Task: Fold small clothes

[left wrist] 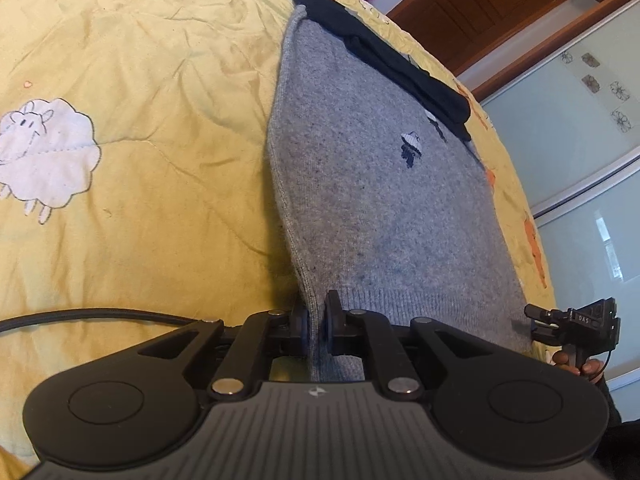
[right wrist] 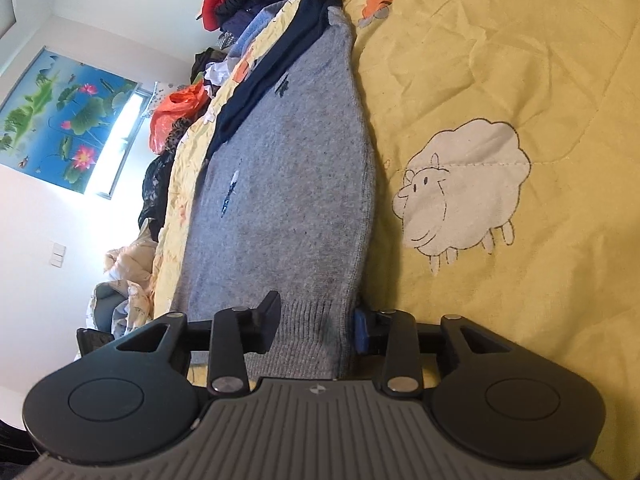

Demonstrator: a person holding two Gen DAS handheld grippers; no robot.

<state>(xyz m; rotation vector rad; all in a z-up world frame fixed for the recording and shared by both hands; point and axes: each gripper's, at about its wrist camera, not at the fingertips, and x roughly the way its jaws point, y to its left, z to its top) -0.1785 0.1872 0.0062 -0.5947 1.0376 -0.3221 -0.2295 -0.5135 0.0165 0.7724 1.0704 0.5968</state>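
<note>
A grey knit sweater [left wrist: 372, 208] with small dark embroidered figures lies lengthwise on the yellow quilt, with a navy garment [left wrist: 384, 56] along its far side. My left gripper [left wrist: 316, 324] is shut on the sweater's ribbed hem at its left corner, the fabric pinched between the pads. In the right wrist view the same sweater [right wrist: 288, 184] stretches away from my right gripper [right wrist: 316, 324]. Its jaws stand apart with the ribbed hem [right wrist: 316, 320] lying flat between them, and the blue pad [right wrist: 361, 330] sits at the hem's edge.
The yellow quilt [left wrist: 132, 120] with sheep and carrot prints covers the bed. A person's hand [left wrist: 576, 366] holds the other tool at the sweater's right corner. Piled clothes and an orange bag [right wrist: 176, 116] line the bed's far side. A wooden wardrobe [left wrist: 500, 4] stands behind.
</note>
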